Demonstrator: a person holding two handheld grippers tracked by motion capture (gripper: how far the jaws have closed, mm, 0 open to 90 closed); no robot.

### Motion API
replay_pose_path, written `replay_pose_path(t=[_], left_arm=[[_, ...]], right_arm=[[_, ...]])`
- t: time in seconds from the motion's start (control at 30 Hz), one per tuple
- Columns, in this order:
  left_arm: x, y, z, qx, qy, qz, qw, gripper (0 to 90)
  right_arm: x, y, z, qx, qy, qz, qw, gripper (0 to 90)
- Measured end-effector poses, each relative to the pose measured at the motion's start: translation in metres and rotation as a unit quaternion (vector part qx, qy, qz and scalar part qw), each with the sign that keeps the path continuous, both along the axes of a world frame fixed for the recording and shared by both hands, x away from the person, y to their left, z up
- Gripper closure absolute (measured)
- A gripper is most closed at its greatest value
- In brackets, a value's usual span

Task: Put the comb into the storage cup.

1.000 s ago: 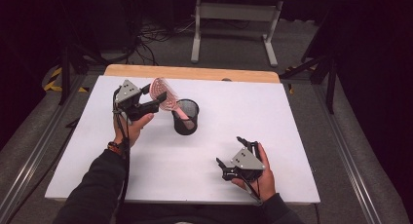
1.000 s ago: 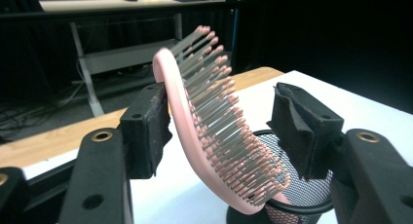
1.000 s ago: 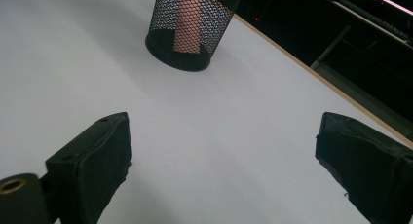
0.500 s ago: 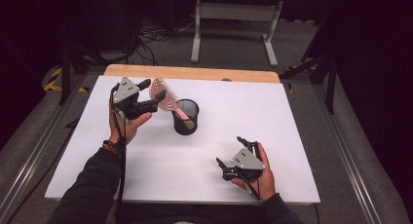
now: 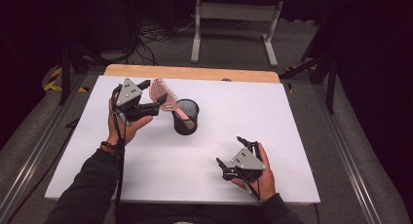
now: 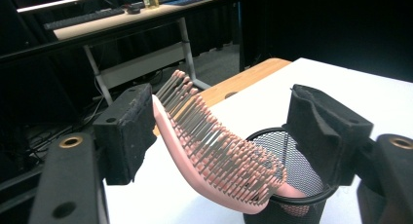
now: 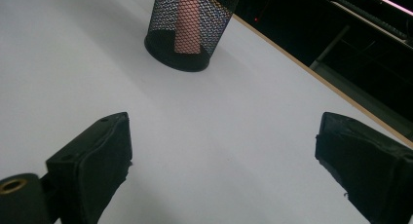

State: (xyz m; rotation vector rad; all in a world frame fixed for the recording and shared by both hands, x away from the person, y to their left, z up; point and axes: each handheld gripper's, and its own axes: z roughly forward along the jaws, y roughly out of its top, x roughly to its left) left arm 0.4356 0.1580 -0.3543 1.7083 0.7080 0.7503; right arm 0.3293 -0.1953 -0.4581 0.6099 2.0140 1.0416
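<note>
A pink hairbrush (image 5: 162,94) stands handle-down in a black mesh cup (image 5: 185,118) on the white table (image 5: 146,170), its bristled head leaning out to the left. My left gripper (image 5: 155,91) surrounds that head, and its jaws have just been opening. In the left gripper view the brush (image 6: 219,156) lies between the pads: its back is close against the left pad (image 6: 127,131), while the right pad (image 6: 325,127) stands clear above the cup (image 6: 298,171). My right gripper (image 5: 230,151) rests open near the table's front right, with nothing in it. In the right gripper view the open right gripper (image 7: 224,156) faces the cup (image 7: 168,24) and the handle (image 7: 187,19) inside it.
A wooden strip (image 5: 190,73) runs along the table's far edge. Beyond it stand a desk frame (image 5: 234,19) and floor cables. Bare white surface stretches between the cup and my right gripper.
The left jaws have spread wider around the brush head. The brush stays leaning in the cup. The right gripper has not moved.
</note>
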Motion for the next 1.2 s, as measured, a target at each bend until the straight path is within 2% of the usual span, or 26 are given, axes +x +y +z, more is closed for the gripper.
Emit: replay_pose_path(t=[0.77, 0.9, 1.2], left_arm=[[-0.006, -0.001, -0.01, -0.004, -0.005, -0.018, 0.9998, 9.1], [-0.007, 0.001, -0.013, -0.005, -0.004, -0.031, 0.9995, 3.9], [-0.01, 0.002, -0.015, 0.0, -0.011, -0.03, 0.9995, 3.2]], right_arm=[[0.0, 0.0, 0.0, -0.002, 0.0, 0.001, 1.0, 7.3], [0.0, 0.0, 0.0, -0.002, 0.0, 0.001, 1.0, 7.3], [-0.001, 0.001, 0.0, -0.001, -0.003, 0.002, 1.0, 7.4]])
